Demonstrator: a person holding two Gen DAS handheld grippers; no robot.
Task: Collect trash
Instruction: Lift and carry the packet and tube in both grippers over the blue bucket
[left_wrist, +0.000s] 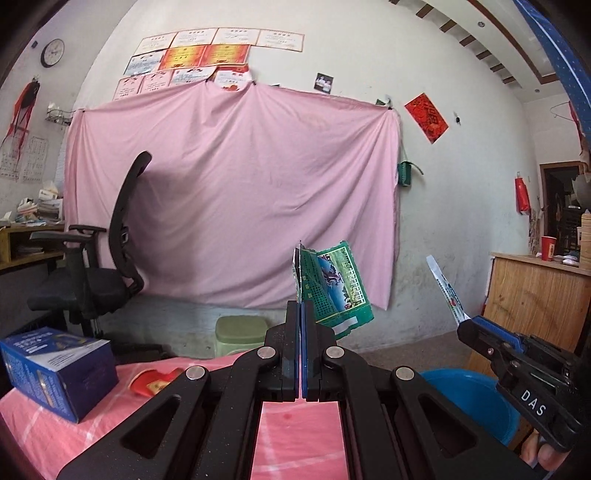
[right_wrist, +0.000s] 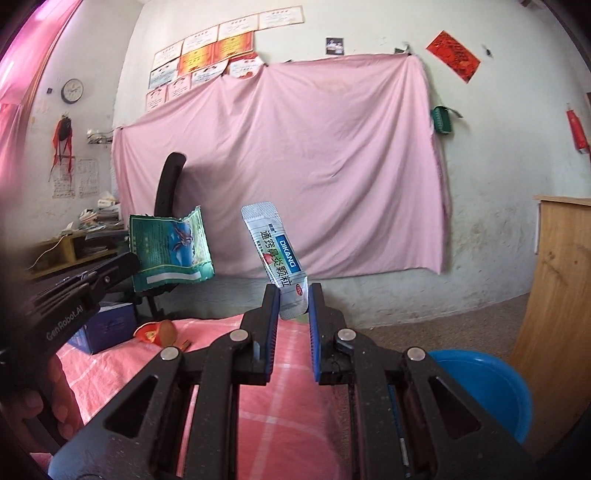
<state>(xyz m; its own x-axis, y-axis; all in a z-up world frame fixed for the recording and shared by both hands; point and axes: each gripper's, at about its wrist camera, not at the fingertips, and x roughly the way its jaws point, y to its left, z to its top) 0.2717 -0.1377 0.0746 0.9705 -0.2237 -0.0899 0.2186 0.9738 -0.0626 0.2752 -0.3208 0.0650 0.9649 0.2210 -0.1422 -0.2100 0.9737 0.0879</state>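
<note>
My left gripper is shut on a torn green packet and holds it up above the pink-clothed table. The packet also shows in the right wrist view. My right gripper stands with its jaws partly apart around the lower end of a white DIKANG sachet, which stands upright between the pads. In the left wrist view the right gripper is at the right with the sachet sticking up. A blue basin sits low at the right, beside the table.
A blue box and a red wrapper lie on the table at the left. A black office chair stands behind it. A green stool is by the wall. A wooden cabinet stands at the right.
</note>
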